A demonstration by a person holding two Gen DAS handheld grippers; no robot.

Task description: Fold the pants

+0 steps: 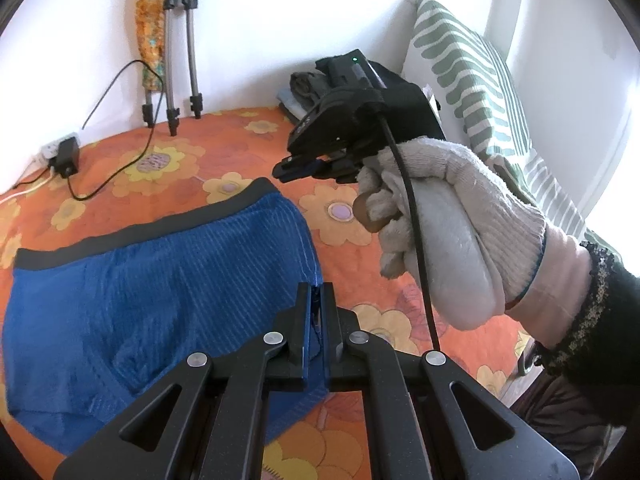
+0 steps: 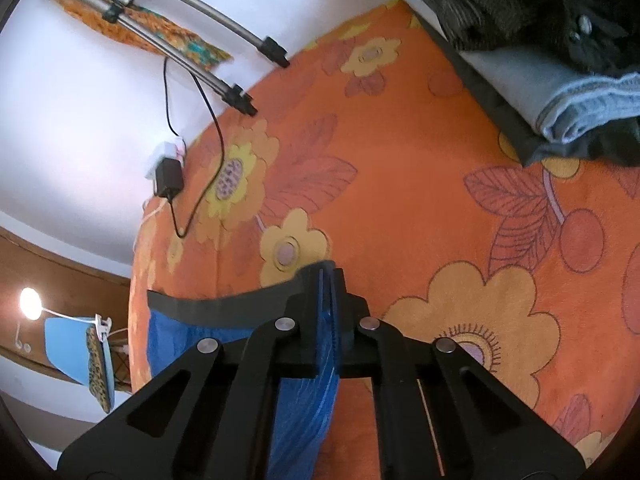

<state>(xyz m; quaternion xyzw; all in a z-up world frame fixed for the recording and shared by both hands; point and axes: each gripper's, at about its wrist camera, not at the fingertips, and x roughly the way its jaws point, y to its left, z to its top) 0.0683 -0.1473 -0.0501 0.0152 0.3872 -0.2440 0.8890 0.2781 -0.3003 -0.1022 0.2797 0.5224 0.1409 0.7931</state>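
The blue ribbed pants with a black waistband lie on the orange flowered bedspread. My left gripper is shut on the pants' right edge near the lower hem. My right gripper, held by a white-gloved hand, is shut on the waistband corner and lifts it a little. In the right wrist view the right gripper pinches blue fabric and the black waistband between its jaws. The pants hang down under it.
A stack of folded clothes lies at the back, also in the right wrist view. A green striped pillow leans at the right. A tripod, a black charger and cables stand by the wall.
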